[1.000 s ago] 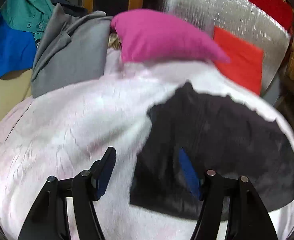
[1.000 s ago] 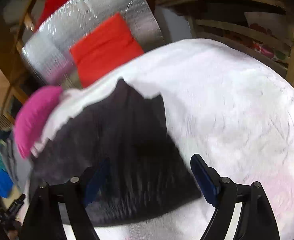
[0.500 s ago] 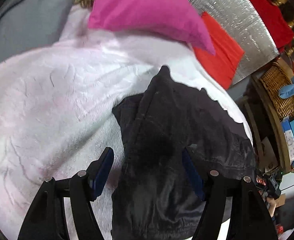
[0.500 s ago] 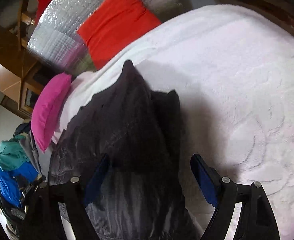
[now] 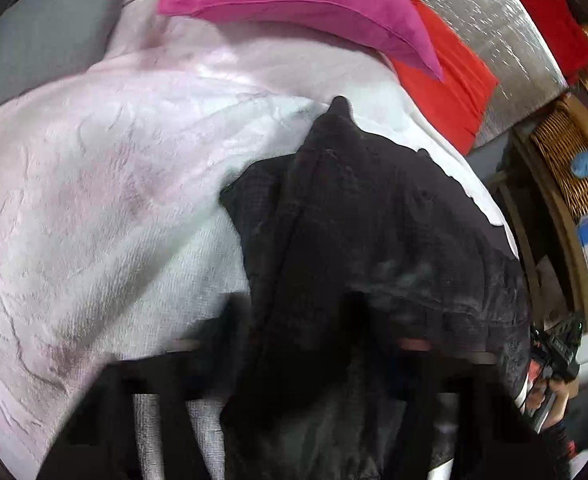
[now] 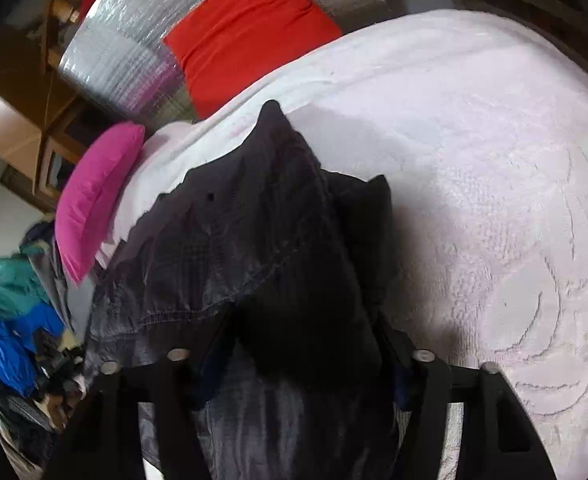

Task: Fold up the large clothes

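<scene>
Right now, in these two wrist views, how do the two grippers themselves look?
The right gripper is matte black, with two flat angular arms, round silver bolt heads at the joints and blue pads. The left gripper is blurred; only black arms show, with dark cloth over its fingers.

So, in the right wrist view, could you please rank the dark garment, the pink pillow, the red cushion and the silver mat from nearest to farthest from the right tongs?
1. Dark garment: bunched between the right tongs, whose jaws have just been closing.
2. Pink pillow: up and left, at the pale blanket's edge.
3. Red cushion: beyond the blanket's far edge.
4. Silver mat: behind the cushion.
</scene>
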Demonstrator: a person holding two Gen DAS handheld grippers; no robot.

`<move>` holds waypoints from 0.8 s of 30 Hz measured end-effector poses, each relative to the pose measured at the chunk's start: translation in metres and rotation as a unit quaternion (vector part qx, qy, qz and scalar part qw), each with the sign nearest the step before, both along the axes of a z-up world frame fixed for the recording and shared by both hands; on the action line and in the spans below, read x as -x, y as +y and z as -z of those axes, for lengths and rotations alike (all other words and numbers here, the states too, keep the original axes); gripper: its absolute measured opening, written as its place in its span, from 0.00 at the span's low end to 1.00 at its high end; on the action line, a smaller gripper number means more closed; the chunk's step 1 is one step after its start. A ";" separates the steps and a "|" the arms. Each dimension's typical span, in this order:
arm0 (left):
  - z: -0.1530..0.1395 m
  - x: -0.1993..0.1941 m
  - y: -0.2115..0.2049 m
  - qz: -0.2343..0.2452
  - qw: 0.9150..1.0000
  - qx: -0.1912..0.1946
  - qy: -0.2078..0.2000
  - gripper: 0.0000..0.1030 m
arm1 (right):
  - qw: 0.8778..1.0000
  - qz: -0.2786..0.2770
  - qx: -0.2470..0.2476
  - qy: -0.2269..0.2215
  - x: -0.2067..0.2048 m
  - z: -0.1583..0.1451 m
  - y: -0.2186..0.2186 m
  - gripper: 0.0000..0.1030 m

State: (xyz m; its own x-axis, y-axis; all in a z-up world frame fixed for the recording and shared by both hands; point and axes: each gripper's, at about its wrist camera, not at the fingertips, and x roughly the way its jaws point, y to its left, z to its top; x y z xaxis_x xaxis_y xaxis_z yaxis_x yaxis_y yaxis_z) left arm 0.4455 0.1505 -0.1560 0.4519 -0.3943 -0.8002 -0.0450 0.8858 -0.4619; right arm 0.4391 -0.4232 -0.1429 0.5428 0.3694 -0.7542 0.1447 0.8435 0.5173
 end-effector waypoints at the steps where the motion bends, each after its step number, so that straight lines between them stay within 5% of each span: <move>1: -0.002 0.000 -0.003 -0.002 1.000 -0.013 -0.002 0.36 | 1.000 -0.005 0.011 0.004 -0.001 -0.002 0.003 0.40; 2: -0.006 0.000 -0.009 0.002 0.999 -0.035 -0.005 0.32 | 1.000 -0.007 0.018 0.006 -0.001 -0.006 0.006 0.27; 5: -0.017 0.002 -0.021 0.003 0.997 -0.077 -0.017 0.22 | 0.998 -0.010 0.056 -0.001 0.000 -0.023 0.015 0.15; 8: -0.018 0.003 -0.020 -0.014 0.997 -0.075 -0.018 0.21 | 0.997 0.000 0.074 -0.016 0.005 -0.034 0.020 0.14; 12: -0.004 0.009 -0.020 -0.034 0.996 -0.077 -0.022 0.23 | 0.997 0.024 0.069 0.013 0.003 -0.004 0.020 0.16; 16: -0.018 0.014 -0.021 -0.039 0.995 -0.091 -0.024 0.30 | 0.998 0.053 0.038 0.019 0.001 -0.009 0.009 0.38; 19: -0.042 0.021 -0.013 -0.045 0.995 -0.077 -0.054 0.35 | 0.997 0.067 0.035 -0.013 0.010 -0.027 -0.006 0.69; 22: -0.064 0.019 -0.005 -0.056 0.990 -0.080 -0.101 0.53 | 0.992 0.089 0.071 -0.048 0.009 -0.050 -0.015 0.72; 24: -0.065 0.006 -0.011 -0.041 0.991 -0.084 -0.095 0.53 | 0.991 0.079 0.088 -0.056 -0.005 -0.056 -0.009 0.72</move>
State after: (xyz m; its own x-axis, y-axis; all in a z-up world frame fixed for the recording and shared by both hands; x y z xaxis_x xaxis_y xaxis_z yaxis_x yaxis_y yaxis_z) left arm 0.4394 0.1393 -0.0910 0.6253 -0.2187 -0.7491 -0.0466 0.9478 -0.3155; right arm 0.4439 -0.4324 -0.0873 0.6679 0.1411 -0.7308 0.2326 0.8931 0.3850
